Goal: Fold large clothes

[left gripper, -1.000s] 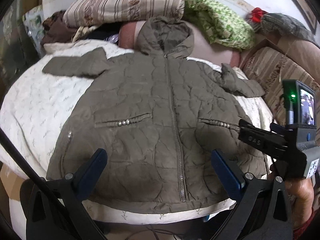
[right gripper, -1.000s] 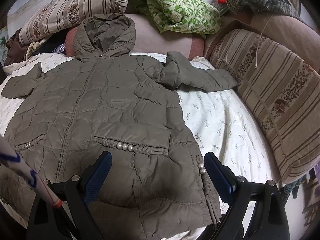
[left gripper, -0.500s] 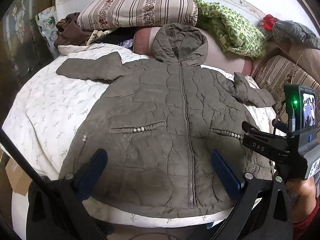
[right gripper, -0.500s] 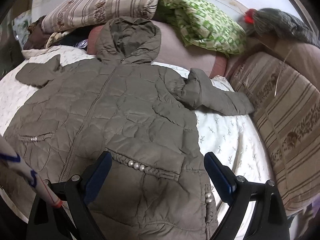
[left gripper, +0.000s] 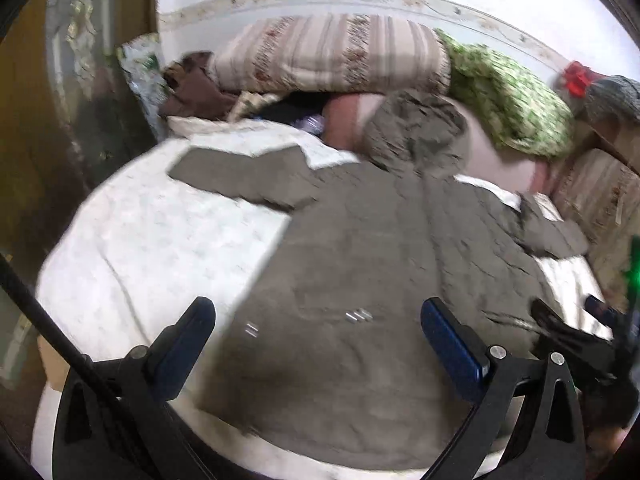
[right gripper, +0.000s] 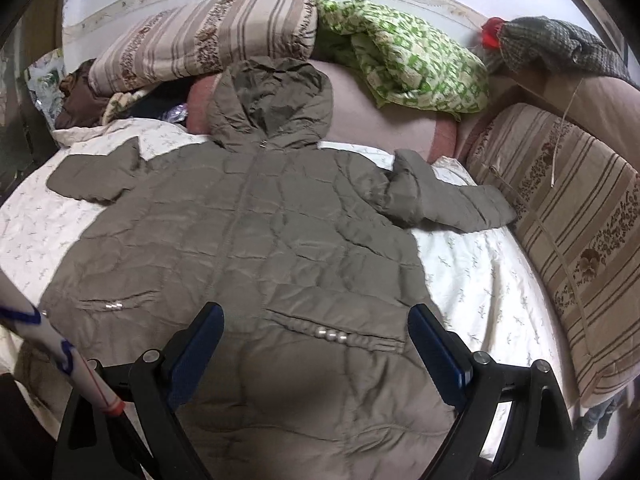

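An olive-brown quilted hooded jacket (right gripper: 256, 240) lies flat, zipped, front up on the white bed cover (right gripper: 480, 272). Its hood (right gripper: 276, 100) points to the pillows and both sleeves are spread out. In the blurred left wrist view the jacket (left gripper: 380, 280) fills the middle, its left sleeve (left gripper: 244, 180) lying on the white cover (left gripper: 160, 240). My left gripper (left gripper: 318, 320) is open and empty above the jacket's lower left part. My right gripper (right gripper: 316, 320) is open and empty above the lower right pocket (right gripper: 340, 334).
A striped pillow (right gripper: 200, 40), a green patterned cloth (right gripper: 404, 64) and brown clothes (right gripper: 80, 96) lie along the headboard. A striped cushion (right gripper: 572, 220) runs along the bed's right side. The other gripper's body (left gripper: 580, 344) shows at the right of the left wrist view.
Both grippers have pulled back and tilted up, so more of the wall and pillows shows. The left view has swung left and is blurred by motion. The jacket has not moved.
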A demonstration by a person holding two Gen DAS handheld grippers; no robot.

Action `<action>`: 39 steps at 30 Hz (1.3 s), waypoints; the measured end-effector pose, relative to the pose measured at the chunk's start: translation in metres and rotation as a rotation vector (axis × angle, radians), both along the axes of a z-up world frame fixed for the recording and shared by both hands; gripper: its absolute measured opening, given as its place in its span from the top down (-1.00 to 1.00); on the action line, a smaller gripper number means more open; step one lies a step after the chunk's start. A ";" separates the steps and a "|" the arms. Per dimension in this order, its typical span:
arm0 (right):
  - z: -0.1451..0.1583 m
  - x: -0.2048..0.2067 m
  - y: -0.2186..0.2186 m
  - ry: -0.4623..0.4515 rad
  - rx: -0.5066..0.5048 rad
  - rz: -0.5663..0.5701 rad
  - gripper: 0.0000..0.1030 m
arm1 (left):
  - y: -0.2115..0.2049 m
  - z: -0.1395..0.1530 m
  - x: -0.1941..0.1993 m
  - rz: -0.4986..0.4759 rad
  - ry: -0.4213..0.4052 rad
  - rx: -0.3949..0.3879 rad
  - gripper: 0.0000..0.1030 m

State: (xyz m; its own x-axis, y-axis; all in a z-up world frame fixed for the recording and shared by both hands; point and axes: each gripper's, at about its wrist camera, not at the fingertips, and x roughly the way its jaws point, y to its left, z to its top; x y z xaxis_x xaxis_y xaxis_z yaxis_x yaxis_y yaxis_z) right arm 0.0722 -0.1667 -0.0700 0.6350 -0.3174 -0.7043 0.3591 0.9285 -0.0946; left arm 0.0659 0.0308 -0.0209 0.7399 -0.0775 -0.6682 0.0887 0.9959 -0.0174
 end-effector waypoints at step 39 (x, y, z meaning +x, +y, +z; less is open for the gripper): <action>-0.043 0.080 0.063 0.128 -0.015 0.051 -0.73 | 0.206 -0.049 0.271 0.201 0.101 -0.024 -0.92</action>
